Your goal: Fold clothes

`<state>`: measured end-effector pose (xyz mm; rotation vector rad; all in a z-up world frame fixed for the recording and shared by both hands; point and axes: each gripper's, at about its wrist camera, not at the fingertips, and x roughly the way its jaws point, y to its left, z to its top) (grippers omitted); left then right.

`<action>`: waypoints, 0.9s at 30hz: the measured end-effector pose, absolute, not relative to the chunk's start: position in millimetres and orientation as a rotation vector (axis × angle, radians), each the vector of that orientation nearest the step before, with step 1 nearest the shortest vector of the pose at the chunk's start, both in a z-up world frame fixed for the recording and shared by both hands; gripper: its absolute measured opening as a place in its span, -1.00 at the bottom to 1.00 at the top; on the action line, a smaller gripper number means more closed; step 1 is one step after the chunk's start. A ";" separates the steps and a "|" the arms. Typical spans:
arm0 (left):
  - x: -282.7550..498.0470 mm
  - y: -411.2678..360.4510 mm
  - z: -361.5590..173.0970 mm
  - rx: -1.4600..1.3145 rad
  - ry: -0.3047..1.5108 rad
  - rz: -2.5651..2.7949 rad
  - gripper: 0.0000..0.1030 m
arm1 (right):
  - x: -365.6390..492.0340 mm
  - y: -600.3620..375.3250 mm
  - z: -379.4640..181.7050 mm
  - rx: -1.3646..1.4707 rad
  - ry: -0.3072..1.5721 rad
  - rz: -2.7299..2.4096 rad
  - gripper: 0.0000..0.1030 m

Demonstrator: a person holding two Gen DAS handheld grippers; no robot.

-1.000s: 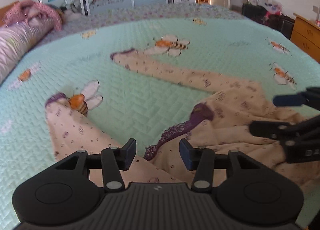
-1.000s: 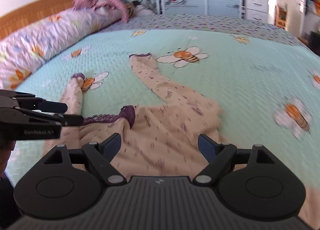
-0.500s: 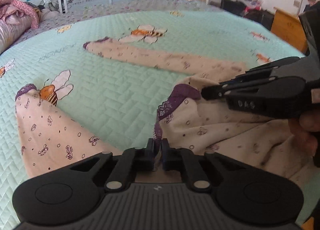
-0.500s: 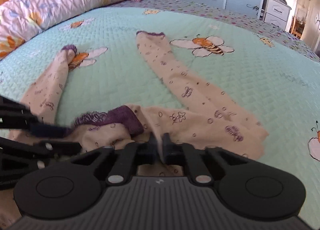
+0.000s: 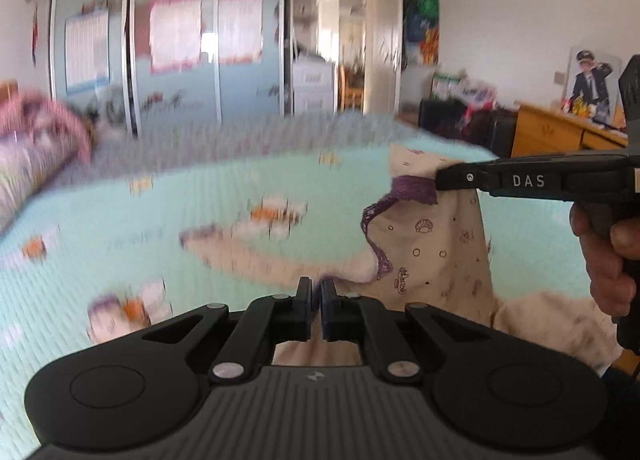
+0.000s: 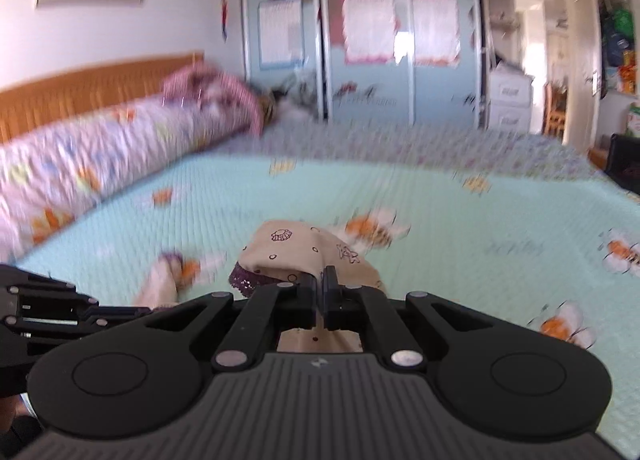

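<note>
A beige patterned long-sleeve top (image 5: 432,248) with purple lace trim hangs lifted above the mint-green bedspread (image 5: 120,260). My left gripper (image 5: 316,292) is shut on its edge near the collar. My right gripper (image 6: 319,280) is shut on the top (image 6: 292,248) at the purple collar; it also shows in the left wrist view (image 5: 452,179), pinching the collar. One sleeve (image 5: 256,260) still trails on the bed, blurred. The left gripper's body shows at the left edge of the right wrist view (image 6: 52,312).
A rolled floral quilt (image 6: 80,175) lies along the wooden headboard (image 6: 80,91) on the left. Sliding wardrobe doors (image 6: 380,43) stand behind the bed. A wooden dresser (image 5: 560,135) and dark clutter stand to the right of the bed.
Both grippers, shut on the top since half a second ago, have risen and lifted its collar end off the bed. The views now look across the room and are motion-blurred.
</note>
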<state>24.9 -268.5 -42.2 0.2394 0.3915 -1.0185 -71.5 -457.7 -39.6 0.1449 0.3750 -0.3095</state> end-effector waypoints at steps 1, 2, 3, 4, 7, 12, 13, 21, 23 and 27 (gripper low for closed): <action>19.5 -266.6 -30.5 0.231 0.360 -1.018 -0.95 | -79.1 -459.6 -29.1 0.151 0.351 -0.316 -0.93; 14.2 -264.6 -18.9 0.222 0.329 -1.016 -0.95 | -86.7 -461.5 -18.7 0.156 0.326 -0.323 -0.94; 9.4 -261.1 -8.0 0.208 0.301 -1.017 -0.95 | -94.7 -463.1 -9.1 0.159 0.302 -0.330 -0.97; 5.5 -258.0 -0.1 0.203 0.281 -1.017 -0.95 | -103.2 -464.7 -0.5 0.160 0.278 -0.337 -0.97; -2.0 -252.9 9.8 0.218 0.266 -1.014 -0.93 | -129.9 -471.7 22.5 0.165 0.212 -0.366 -0.98; -6.6 -254.8 -23.4 0.294 0.389 -0.997 -0.89 | -166.6 -480.8 27.8 0.150 0.174 -0.432 -0.99; -7.1 -255.8 -33.0 0.305 0.413 -0.993 -0.88 | -173.1 -482.5 25.1 0.154 0.182 -0.434 -0.98; 5.9 -270.3 -91.5 0.346 0.586 -0.962 -0.27 | -179.7 -480.4 -44.9 0.178 0.373 -0.527 0.57; 10.7 -279.2 -101.2 0.382 0.604 -0.974 -0.20 | -171.6 -485.3 -60.9 0.228 0.417 -0.502 0.57; 17.9 -299.0 -121.3 0.448 0.624 -0.971 -0.05 | -137.4 -485.0 -86.8 0.265 0.484 -0.481 0.57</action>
